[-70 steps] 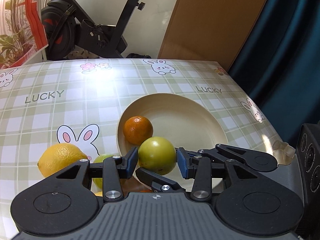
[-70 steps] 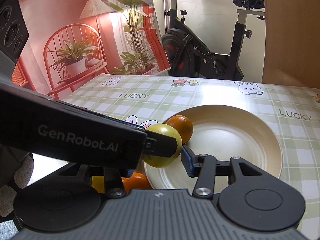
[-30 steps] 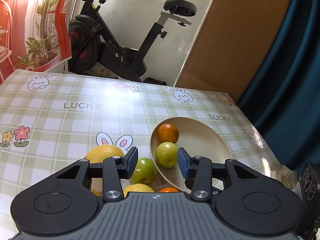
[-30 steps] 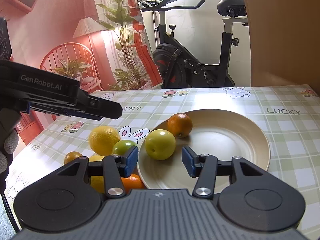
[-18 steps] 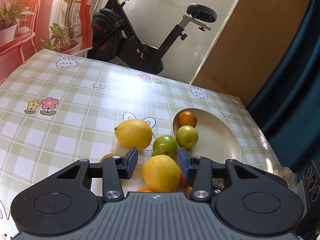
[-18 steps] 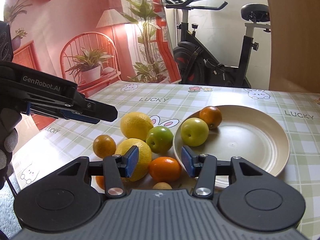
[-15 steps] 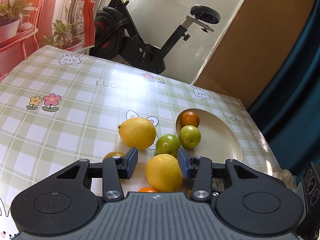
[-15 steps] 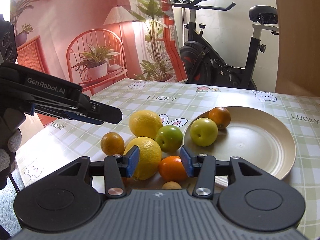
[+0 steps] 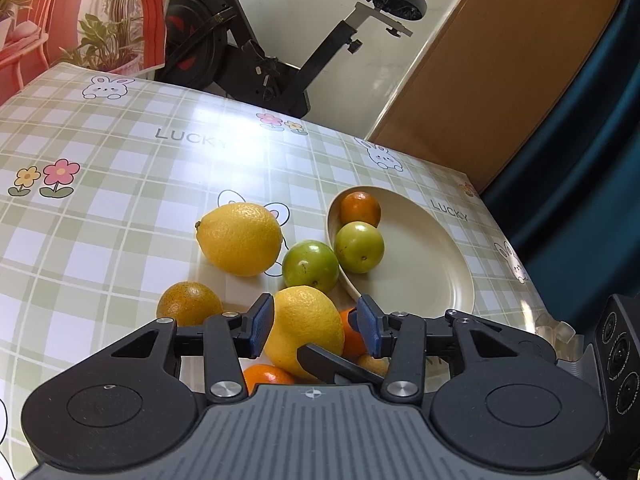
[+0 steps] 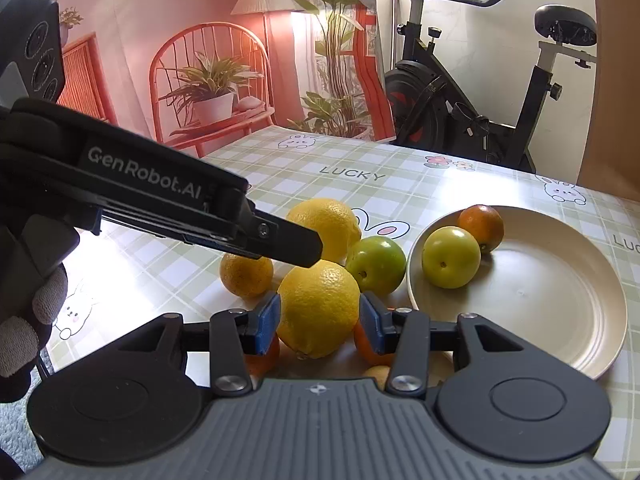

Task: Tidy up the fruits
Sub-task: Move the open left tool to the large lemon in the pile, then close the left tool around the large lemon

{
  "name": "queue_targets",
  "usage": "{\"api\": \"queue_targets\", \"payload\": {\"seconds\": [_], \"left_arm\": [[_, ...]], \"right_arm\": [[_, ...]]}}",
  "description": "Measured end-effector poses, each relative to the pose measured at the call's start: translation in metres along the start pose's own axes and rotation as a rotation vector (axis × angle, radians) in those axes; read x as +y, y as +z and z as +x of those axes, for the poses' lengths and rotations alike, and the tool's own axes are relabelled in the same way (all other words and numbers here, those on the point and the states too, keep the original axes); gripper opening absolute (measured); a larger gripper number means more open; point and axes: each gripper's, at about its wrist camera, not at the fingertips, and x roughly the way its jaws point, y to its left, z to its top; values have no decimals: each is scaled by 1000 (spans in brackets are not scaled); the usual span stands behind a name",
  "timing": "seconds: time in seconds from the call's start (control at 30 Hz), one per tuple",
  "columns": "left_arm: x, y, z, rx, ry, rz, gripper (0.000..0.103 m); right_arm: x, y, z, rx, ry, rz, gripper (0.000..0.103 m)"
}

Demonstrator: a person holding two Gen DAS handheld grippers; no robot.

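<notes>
A cream plate (image 9: 440, 280) (image 10: 540, 300) holds an orange (image 10: 482, 226) and a yellow-green fruit (image 10: 451, 257). Left of the plate, a green fruit (image 10: 376, 264), a big lemon (image 10: 326, 222) and several small oranges lie on the cloth. My right gripper (image 10: 319, 322) is shut on a second lemon (image 10: 318, 306) (image 9: 304, 328), one blue pad against each side, and the lemon rests on the table. My left gripper (image 9: 314, 326) hovers just above that lemon with its jaws opening and nothing held. One of its fingers (image 10: 296, 246) crosses the right wrist view.
The checked tablecloth (image 9: 120, 200) ends at the right behind the plate. An exercise bike (image 9: 260, 60), a wooden panel and a blue curtain stand beyond the table. A gloved hand (image 10: 24, 320) grips the left tool at the left edge of the right wrist view.
The right gripper has slid left from the plate to the near lemon and narrowed around it. The left gripper has come down and closer over the same fruit cluster.
</notes>
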Motion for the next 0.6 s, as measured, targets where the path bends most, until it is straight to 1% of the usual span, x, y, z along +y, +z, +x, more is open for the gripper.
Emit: {"api": "queue_targets", "payload": {"seconds": [0.07, 0.17, 0.47, 0.6], "left_arm": [[2, -2, 5, 10, -1, -9, 50], [7, -3, 8, 16, -9, -36, 54], [16, -6, 18, 44, -5, -70, 54], [18, -8, 22, 50, -8, -71, 57]], "right_arm": [[0, 1, 3, 8, 4, -3, 47], [1, 1, 5, 12, 15, 0, 47], [-1, 2, 12, 19, 8, 9, 54], [-2, 2, 13, 17, 11, 20, 54]]}}
